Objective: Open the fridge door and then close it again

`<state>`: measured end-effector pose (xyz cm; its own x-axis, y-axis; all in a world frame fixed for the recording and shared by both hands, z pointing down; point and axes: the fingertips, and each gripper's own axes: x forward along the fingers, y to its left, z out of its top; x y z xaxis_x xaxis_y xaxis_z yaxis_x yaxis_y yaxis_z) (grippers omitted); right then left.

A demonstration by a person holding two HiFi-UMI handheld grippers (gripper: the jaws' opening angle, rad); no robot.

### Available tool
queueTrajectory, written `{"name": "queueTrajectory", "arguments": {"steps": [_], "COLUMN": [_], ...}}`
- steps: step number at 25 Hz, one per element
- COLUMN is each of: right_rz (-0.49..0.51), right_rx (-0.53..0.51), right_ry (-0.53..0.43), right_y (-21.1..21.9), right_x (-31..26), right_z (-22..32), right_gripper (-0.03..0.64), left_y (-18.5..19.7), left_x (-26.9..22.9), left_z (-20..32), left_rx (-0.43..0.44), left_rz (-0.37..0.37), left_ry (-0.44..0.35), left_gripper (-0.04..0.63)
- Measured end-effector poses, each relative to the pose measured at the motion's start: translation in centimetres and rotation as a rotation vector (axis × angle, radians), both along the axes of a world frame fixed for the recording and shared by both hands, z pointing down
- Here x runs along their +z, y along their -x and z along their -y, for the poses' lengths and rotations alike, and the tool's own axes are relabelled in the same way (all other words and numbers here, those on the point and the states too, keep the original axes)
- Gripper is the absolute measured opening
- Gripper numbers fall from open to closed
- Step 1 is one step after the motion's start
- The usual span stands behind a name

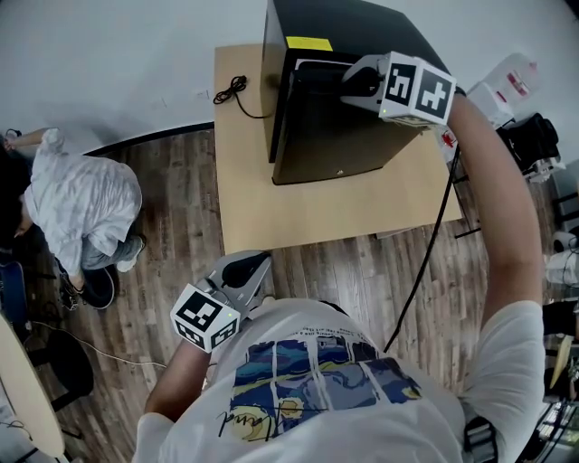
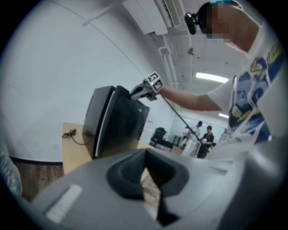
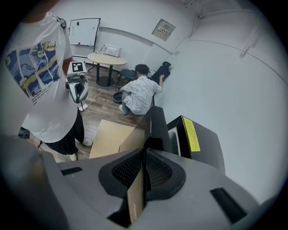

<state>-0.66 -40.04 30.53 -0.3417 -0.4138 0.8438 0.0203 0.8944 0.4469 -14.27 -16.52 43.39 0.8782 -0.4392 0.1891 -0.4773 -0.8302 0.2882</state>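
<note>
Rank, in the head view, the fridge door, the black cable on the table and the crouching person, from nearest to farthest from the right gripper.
1. fridge door: the right gripper grips its top edge.
2. black cable: on the table, left of the door.
3. crouching person: far left, beyond the table.

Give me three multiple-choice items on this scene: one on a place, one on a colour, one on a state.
1. The fridge stands on: A the floor; B a wooden table; C a shelf.
2. The label on the fridge top is: A yellow; B green; C blue.
3. The right gripper is: A open in the air; B shut on the fridge door; C lying on the table.
Key: 1 B, the tabletop shows around its base. 2 A, a yellow strip by the front edge. 3 B, the door's edge sits between its jaws.
</note>
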Motion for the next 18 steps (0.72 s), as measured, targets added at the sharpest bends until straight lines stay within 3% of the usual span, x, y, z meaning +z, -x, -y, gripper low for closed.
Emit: {"name": "queueTrajectory", "arguments": {"steps": [9,18], "right_rz": [0.053,0.053], "right_rx": [0.077,0.078], "right_ry": [-0.019,-0.027], "right_y": [0.2,0.2], "right_x": [-0.2,-0.3], "right_z": [3.3,3.4], "right_gripper": [0.035,0.035], "left_y": [0.5,0.5], "left_x": [0.2,0.1], "left_z": [0.2,0.2], "left_rx": [-0.018,-0.019], "left_rz": [-0.001,0.001], "left_ry": [0.006,0.005], "left_gripper": [0.009,0.009]}}
